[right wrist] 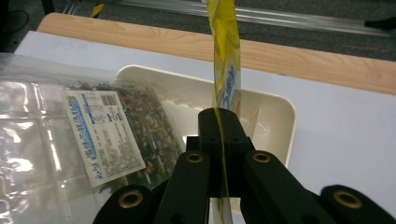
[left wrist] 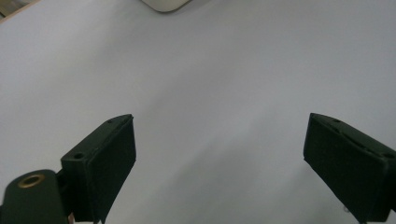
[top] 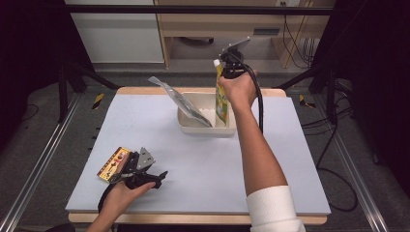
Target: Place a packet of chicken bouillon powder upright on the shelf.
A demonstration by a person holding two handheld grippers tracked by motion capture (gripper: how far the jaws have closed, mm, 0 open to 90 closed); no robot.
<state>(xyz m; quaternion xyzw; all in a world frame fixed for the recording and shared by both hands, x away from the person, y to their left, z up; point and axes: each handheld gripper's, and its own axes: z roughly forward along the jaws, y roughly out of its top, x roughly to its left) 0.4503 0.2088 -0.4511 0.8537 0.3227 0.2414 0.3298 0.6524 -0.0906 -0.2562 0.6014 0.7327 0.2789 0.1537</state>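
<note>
A cream tub (top: 207, 128) stands at the middle of the pale mat. A clear bag of dried food (top: 183, 100) leans in it, sticking out over its left rim. My right gripper (top: 227, 72) is above the tub's right end, shut on a tall yellow pouch (top: 221, 99) with a white cap, whose lower end hangs inside the tub. In the right gripper view the jaws (right wrist: 223, 122) pinch the yellow pouch (right wrist: 226, 70) edge-on, beside the clear bag (right wrist: 100, 135) and over the tub (right wrist: 276, 114). My left gripper (top: 142, 170) rests open near the front left; its open jaws (left wrist: 219, 135) hold nothing.
A flat yellow and red packet (top: 111, 163) lies on the mat just left of the left gripper. The mat (top: 290, 159) sits on a wooden table; its far edge (right wrist: 299, 51) runs behind the tub. A corner of the tub (left wrist: 166, 4) lies ahead of the left gripper.
</note>
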